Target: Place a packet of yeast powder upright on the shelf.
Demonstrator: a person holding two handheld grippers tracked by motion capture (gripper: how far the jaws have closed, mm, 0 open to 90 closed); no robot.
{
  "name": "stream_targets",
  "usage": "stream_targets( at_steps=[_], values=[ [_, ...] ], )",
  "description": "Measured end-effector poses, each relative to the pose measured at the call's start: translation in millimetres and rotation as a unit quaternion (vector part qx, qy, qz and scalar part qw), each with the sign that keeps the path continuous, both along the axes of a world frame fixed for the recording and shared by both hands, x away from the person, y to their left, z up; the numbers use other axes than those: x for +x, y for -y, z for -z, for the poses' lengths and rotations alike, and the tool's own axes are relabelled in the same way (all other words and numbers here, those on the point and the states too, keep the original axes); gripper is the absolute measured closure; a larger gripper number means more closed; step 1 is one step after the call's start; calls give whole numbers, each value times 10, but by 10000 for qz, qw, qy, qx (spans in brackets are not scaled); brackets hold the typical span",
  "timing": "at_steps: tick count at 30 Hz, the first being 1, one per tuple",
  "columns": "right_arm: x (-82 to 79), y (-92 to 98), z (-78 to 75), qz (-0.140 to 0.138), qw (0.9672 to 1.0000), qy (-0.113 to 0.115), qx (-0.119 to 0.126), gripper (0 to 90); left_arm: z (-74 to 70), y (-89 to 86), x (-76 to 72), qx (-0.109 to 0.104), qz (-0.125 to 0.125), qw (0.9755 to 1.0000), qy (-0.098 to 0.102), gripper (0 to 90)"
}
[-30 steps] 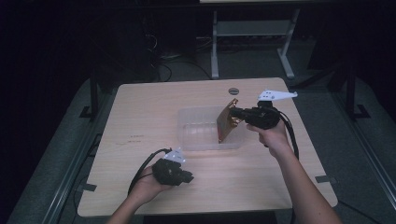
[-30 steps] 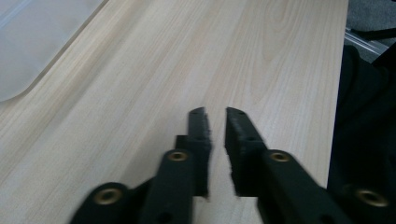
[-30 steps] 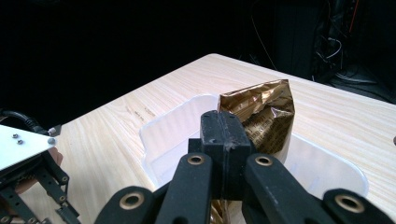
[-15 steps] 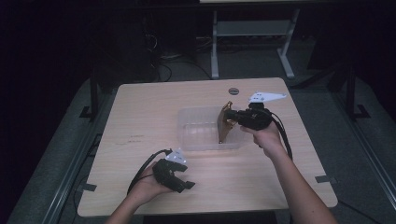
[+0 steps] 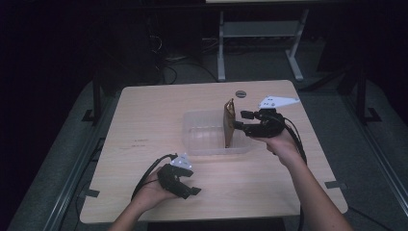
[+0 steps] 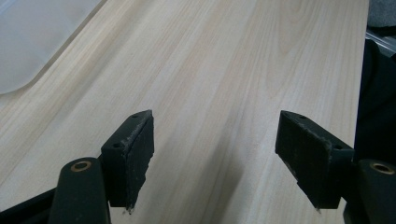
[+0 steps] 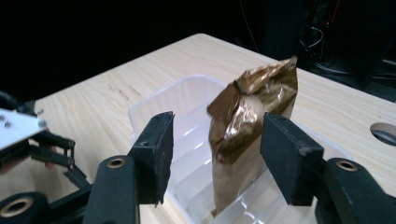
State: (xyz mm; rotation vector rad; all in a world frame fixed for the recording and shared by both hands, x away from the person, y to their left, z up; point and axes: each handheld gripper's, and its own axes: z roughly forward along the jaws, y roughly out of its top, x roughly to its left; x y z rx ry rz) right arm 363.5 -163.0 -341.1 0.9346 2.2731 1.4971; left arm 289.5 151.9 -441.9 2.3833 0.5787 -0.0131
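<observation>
A crinkled golden-brown pouch [image 5: 229, 122] [image 7: 252, 135] stands upright on its edge inside a clear plastic bin [image 5: 202, 139] [image 7: 154, 102] at the middle of the table. My right gripper [image 5: 239, 120] [image 7: 217, 154] is level with the pouch at the bin's right side. It is open, with one jaw on either side of the pouch and a gap to each. My left gripper [image 5: 190, 190] [image 6: 212, 158] hovers low over bare wood near the table's front edge. It is open with nothing between its fingers.
The light wooden table [image 5: 144, 125] has a round cable hole [image 5: 240, 93] [image 7: 385, 133] behind the bin. A corner of the bin [image 6: 32, 42] lies ahead and left of the left gripper. Dark floor and a metal stand [image 5: 260, 33] lie beyond the far edge.
The pouch has shifted slightly left with the right gripper and stands straighter in the bin. The left hand has barely moved.
</observation>
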Motion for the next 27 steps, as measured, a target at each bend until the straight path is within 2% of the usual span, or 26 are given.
stream_targets(
  at_steps=[2, 5, 8, 19, 27],
  values=[
    [-35, 10, 18, -7, 10000, -1, -64, 392, -2, -10, 10, 60, 60, 10000, 22, 274],
    [-78, 30, 63, 7, 9998, 39, -192, 350, 1, -8, 1, -27, -23, 10000, 9, 268],
    [-141, 37, 113, -55, 9993, 46, -354, 320, -9, -20, 9, 1, 10, 10000, 71, 262],
    [-376, 12, 360, -442, 9971, 21, -612, 261, -9, -22, 1, -87, -4, 9999, 73, 255],
    [-468, -115, 506, -668, 9941, -55, -849, 232, -16, -23, -7, -101, 26, 9999, 78, 249]
  ],
)
